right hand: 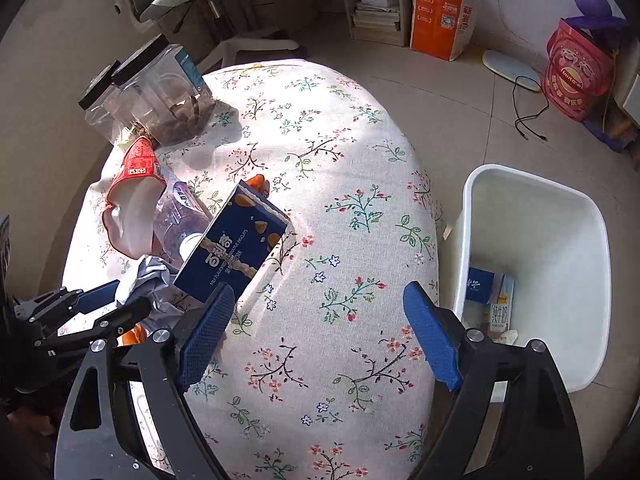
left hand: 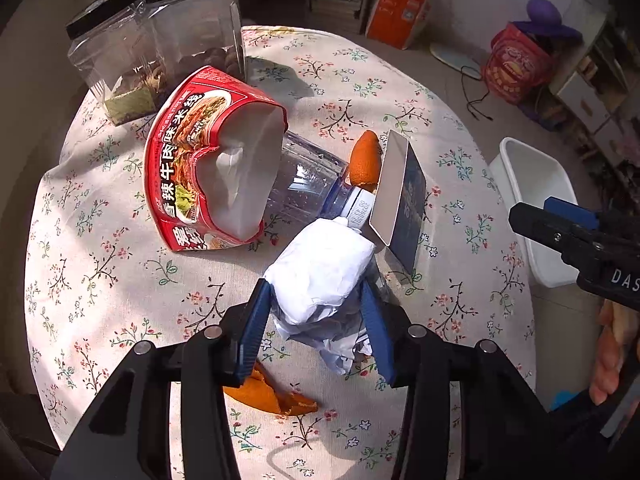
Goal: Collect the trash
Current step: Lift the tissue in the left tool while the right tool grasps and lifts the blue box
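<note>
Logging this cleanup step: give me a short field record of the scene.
surface: table with floral cloth
left gripper: jaws around crumpled white paper
right gripper: jaws wide, nothing between
trash left: red noodle cup, plastic bottle, blue biscuit box, orange peel
bin: white bin beside table, holds cartons

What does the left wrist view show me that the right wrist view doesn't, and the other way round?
Only the left wrist view: the left gripper closed around the crumpled white paper, and the full orange peel beneath it.

Only the right wrist view: the inside of the white bin, with cartons at the bottom, and the right gripper open over bare tablecloth.

Both: the red noodle bowl, plastic bottle, blue biscuit box and clear jars.
</note>
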`<state>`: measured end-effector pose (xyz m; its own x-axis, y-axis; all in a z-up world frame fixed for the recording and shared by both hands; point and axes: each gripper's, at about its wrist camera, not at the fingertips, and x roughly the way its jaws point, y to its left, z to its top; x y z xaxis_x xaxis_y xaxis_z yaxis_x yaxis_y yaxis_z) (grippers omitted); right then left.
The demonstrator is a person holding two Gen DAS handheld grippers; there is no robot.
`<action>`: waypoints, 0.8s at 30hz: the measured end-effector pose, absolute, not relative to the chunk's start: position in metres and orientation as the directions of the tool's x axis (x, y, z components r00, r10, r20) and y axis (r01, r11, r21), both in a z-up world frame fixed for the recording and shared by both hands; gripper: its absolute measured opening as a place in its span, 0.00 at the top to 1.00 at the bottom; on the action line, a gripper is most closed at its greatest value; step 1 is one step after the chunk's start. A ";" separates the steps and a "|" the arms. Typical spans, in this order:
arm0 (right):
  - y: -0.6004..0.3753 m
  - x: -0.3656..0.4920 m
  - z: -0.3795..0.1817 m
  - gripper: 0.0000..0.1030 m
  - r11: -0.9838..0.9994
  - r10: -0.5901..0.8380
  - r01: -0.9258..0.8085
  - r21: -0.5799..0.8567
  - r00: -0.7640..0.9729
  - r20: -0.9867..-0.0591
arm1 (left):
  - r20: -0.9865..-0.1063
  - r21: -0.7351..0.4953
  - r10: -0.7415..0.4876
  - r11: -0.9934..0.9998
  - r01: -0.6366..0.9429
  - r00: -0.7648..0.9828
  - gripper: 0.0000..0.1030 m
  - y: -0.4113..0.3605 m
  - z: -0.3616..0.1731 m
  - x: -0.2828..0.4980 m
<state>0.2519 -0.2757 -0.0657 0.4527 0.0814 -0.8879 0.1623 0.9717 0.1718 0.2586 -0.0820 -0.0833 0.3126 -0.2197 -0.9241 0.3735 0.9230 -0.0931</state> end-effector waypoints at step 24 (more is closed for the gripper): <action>-0.239 0.285 -0.132 0.29 0.767 0.409 0.318 0.557 0.427 -0.807 | -0.899 -0.135 -0.253 0.937 0.324 0.358 0.55 -0.052 -0.060 0.244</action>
<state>0.2850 -0.2386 -0.1318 0.4271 0.4086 -0.8067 0.3178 0.7674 0.5569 0.2439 -0.0525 -0.0605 0.3577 -0.2530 -0.8989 0.3237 0.9365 -0.1348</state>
